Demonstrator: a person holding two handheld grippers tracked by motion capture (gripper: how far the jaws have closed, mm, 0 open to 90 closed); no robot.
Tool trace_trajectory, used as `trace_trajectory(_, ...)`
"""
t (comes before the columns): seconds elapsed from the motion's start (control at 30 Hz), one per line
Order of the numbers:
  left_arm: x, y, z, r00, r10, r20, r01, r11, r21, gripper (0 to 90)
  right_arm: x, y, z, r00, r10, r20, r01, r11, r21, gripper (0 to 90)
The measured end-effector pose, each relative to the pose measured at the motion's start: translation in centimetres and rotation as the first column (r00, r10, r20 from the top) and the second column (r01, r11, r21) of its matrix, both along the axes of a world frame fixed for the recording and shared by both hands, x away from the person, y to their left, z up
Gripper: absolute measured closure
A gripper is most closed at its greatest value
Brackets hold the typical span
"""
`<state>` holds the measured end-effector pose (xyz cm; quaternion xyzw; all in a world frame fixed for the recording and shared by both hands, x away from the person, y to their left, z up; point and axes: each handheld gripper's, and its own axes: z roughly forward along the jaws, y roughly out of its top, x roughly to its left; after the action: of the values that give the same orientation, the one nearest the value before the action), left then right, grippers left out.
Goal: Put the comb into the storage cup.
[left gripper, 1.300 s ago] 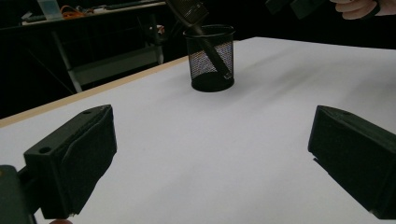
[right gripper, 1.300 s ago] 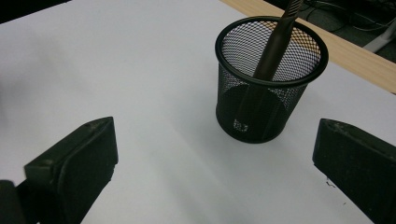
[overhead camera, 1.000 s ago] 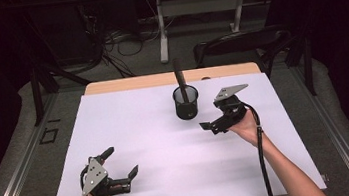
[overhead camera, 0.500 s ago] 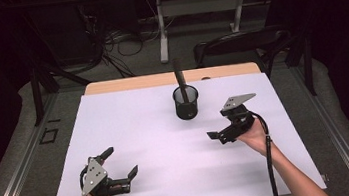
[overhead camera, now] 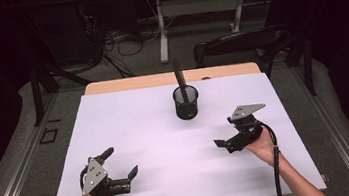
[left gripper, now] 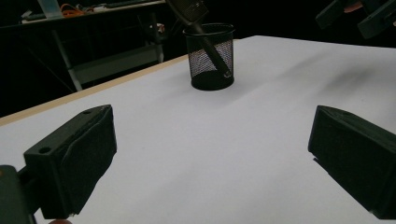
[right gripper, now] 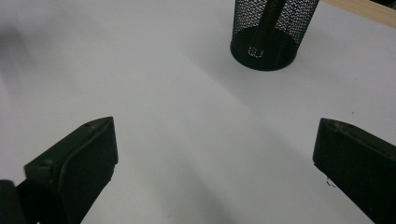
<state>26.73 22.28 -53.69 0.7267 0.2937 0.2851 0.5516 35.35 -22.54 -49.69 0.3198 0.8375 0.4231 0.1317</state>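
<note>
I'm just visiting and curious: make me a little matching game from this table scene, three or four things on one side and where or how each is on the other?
Things:
1. mesh cup
2. dark marker
3. left gripper
4. right gripper

Places or states:
A. leaning inside the cup, its top sticking out
B. open, near the table's front left
C. standing on the white sheet toward the far edge
D. open, held at the right side of the table

Pairs: 1-C, 2-A, 3-B, 4-D

Your white table (overhead camera: pixel 166 129) is evenly and brightly lit from above; the surroundings fall off into near black; shadows under the mesh cup (overhead camera: pixel 186 102) are soft and faint; both gripper views show the near jaws blurred, grainy, slightly washed out.
</note>
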Motion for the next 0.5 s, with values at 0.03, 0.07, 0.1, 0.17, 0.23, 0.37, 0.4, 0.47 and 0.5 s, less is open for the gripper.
trace_trajectory(0.03, 0.0, 0.0, 0.0, 1.0000, -0.001, -0.001, 0.001, 1.0000, 0.000, 1.2, -0.1, -0.1, -0.1, 1.0000, 0.000, -0.001, 0.000, 1.000, -0.003, 0.0)
trace_trajectory(0.07, 0.0, 0.0, 0.0, 1.0000, 0.000, -0.002, 0.000, 1.0000, 0.001, 1.1, -0.2, -0.1, -0.1, 1.0000, -0.002, 0.003, 0.002, 1.000, -0.003, 0.0)
trace_trajectory(0.1, 0.0, 0.0, 0.0, 1.0000, -0.001, -0.002, 0.001, 1.0000, 0.001, 1.2, -0.4, -0.2, -0.2, 1.0000, -0.006, -0.001, 0.006, 1.000, -0.003, 0.0)
trace_trajectory(0.17, 0.0, 0.0, 0.0, 1.0000, -0.001, -0.005, 0.001, 1.0000, 0.002, 1.1, -0.6, -0.3, -0.3, 1.0000, -0.003, -0.002, 0.003, 1.000, -0.009, 0.0)
trace_trajectory(0.23, 0.0, 0.0, -0.1, 1.0000, -0.001, -0.009, 0.001, 1.0000, 0.000, 1.1, -0.9, -0.3, -0.5, 1.0000, -0.001, 0.000, 0.001, 1.000, -0.008, 0.0)
trace_trajectory(0.37, 0.0, 0.0, -0.1, 1.0000, 0.000, -0.010, 0.000, 1.0000, 0.000, 1.1, -1.6, -0.4, -0.5, 1.0000, -0.002, 0.004, 0.002, 1.000, -0.007, 0.0)
trace_trajectory(0.4, 0.0, 0.1, -0.1, 1.0000, 0.000, -0.009, 0.000, 1.0000, 0.004, 1.0, -1.7, -0.4, -0.6, 1.0000, -0.006, 0.008, 0.006, 1.000, -0.007, 0.0)
trace_trajectory(0.47, -0.1, 0.1, -0.1, 0.9999, 0.004, -0.013, -0.004, 1.0000, -0.002, 1.0, -2.0, -0.6, -0.6, 0.9998, -0.008, 0.016, 0.008, 1.000, -0.009, 0.0)
trace_trajectory(0.5, -0.1, 0.2, -0.2, 0.9999, 0.004, -0.013, -0.004, 1.0000, -0.003, 1.0, -2.2, -0.7, -0.6, 0.9997, -0.011, 0.020, 0.012, 1.000, -0.003, 0.0)
